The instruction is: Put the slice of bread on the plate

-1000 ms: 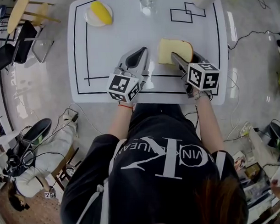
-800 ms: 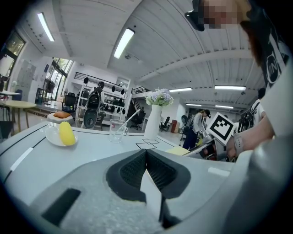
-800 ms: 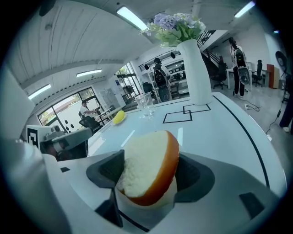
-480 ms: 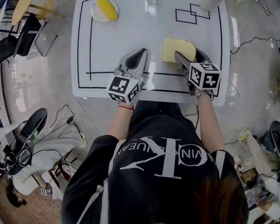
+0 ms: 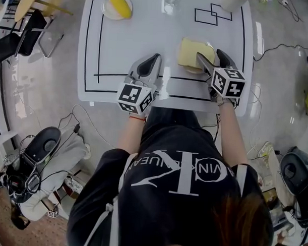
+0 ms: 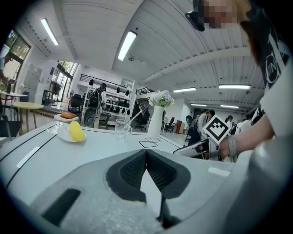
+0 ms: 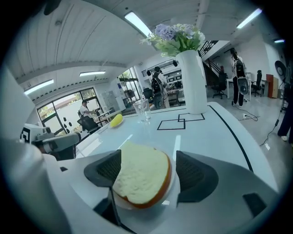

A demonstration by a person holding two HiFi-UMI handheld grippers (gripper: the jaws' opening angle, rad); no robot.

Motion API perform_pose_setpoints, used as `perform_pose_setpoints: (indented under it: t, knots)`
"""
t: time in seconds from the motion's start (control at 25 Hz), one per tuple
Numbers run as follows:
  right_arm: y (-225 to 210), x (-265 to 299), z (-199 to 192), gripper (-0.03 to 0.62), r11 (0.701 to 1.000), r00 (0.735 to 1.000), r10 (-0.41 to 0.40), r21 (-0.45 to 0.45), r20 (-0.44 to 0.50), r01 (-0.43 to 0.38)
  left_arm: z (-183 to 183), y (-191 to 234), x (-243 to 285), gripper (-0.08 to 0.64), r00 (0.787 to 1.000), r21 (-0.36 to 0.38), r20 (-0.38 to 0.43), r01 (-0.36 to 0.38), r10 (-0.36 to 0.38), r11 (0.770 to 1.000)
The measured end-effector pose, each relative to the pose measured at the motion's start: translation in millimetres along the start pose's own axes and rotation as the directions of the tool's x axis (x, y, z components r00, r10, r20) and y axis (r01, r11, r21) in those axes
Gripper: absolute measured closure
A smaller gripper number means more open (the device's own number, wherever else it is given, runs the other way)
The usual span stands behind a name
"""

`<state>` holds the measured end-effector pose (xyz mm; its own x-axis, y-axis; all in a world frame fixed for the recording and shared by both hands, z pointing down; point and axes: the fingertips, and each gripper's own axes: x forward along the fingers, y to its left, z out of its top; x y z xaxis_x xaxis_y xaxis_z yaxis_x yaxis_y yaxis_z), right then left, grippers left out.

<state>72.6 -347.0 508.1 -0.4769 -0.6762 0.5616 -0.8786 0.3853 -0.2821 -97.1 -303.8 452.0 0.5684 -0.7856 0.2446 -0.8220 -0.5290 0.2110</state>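
Head view: holds grey two-jaw right gripper (image 5: 209, 53) astride pale, brown-crusted slice of bread (image 5: 191, 50) on white, black-lined table (image 5: 131, 43); left gripper (image 5: 157, 56) nearby, apart from it.
Left gripper view: shows jaws pressed together, empty.
Right gripper view: shows jaws opening, clear of the bread, which lies flat between them on a small round white plate (image 7: 171, 194).

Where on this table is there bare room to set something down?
Bare: the stretch between the yellow-food dish, the glass and the left tool; also around the square outlines. Crowded: the near right, where the right tool, jaws opening, flanks the bread slice on its plate.
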Motion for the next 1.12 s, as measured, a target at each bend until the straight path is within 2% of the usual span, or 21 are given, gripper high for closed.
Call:
perform_pose_setpoints:
  t: [0.16,0.36,0.76,0.92,1.12]
  knots:
    - [-0.4,-11.9,9.1,0.260,1.000,0.999,0.011,-0.021,0.053,-0.010,3.0,-2.5,-1.9,0.558,1.000,0.005,0.013,-0.008,0.008,1.000]
    - [-5.3,-38.7,19.6,0.406,0.998,0.991,0.003,-0.066,0.132,0.006,11.8,-15.9,0.0,0.558,0.999,0.024,0.034,-0.006,0.006,1.000]
    - [5.7,-65.6,46.0,0.590,0.995,0.966,0.023,-0.100,0.258,0.003,38.3,-11.4,-1.4,0.560,0.997,0.054,0.082,-0.015,0.010,0.998]
    - [11.4,-77.6,59.4,0.591,0.994,0.949,0.048,-0.112,0.312,-0.013,55.5,-9.4,-2.8,0.558,0.993,0.072,0.119,-0.025,0.017,0.997]
    - [23.1,-89.1,73.6,0.591,0.985,0.932,0.080,-0.169,0.353,-0.020,75.9,-4.6,-8.5,0.559,0.985,0.092,0.167,-0.053,0.037,0.994]
